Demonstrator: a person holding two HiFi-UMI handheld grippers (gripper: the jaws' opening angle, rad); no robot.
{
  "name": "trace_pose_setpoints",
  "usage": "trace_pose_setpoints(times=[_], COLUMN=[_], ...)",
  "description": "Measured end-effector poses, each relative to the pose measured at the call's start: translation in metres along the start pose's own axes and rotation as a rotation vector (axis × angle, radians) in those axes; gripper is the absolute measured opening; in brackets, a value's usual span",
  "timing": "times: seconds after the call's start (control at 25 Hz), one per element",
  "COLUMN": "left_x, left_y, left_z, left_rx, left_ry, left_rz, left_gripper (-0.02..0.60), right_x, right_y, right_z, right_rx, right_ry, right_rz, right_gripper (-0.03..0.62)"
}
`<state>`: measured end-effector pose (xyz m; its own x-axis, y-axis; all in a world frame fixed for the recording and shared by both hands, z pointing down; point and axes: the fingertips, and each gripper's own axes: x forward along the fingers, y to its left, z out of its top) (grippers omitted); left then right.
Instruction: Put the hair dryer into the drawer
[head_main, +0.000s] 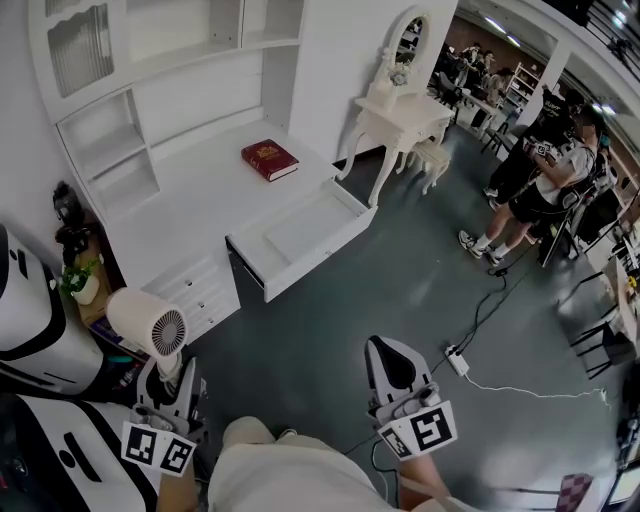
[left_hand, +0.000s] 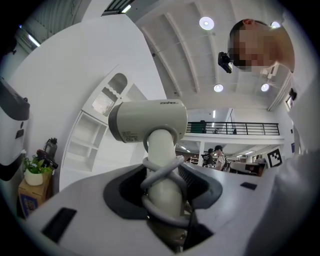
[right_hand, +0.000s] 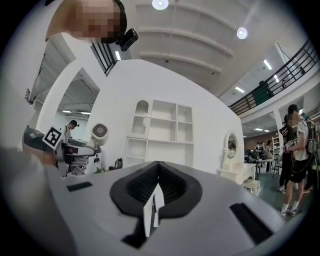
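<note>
The left claw (left_hand: 162, 202) was clamped on the handle of the white hair dryer (head_main: 150, 320), which stood upright with its cord looped round the handle, well apart from the open drawer (head_main: 300, 232). The right claw (right_hand: 156, 192) was closed together and empty.

From my head, the camera looks steeply down, with the desk (head_main: 190, 200) well off at eleven o'clock. The camera on my left gripper (left_hand: 162, 200) rides close behind it, facing slightly upward. The one on my right gripper (right_hand: 157, 187) faces level. All three views share the white shelving (right_hand: 170, 125).
</note>
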<state>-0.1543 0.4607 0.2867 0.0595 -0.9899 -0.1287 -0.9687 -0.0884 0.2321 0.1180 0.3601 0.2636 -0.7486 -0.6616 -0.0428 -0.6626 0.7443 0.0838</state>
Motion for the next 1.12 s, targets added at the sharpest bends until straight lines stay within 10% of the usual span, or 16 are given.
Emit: trace_pose_setpoints(times=[0.44,1.12], left_x=[0.066,0.311], left_y=[0.026,0.11], left_z=[-0.027,-0.033], left_rx=[-0.041,-0.059], left_ry=[0.042,0.097], left_rz=[-0.033,-0.229], left_gripper=[0.196,0.196], right_x=[0.049,0.267], right_y=[-0.026,-0.13], right_z=[-0.029,-0.021], right_rx=[0.016,-0.009], right_ry=[0.065,0.115], right_rz=[-0.005,-0.098], right_gripper=[0.011,0.011])
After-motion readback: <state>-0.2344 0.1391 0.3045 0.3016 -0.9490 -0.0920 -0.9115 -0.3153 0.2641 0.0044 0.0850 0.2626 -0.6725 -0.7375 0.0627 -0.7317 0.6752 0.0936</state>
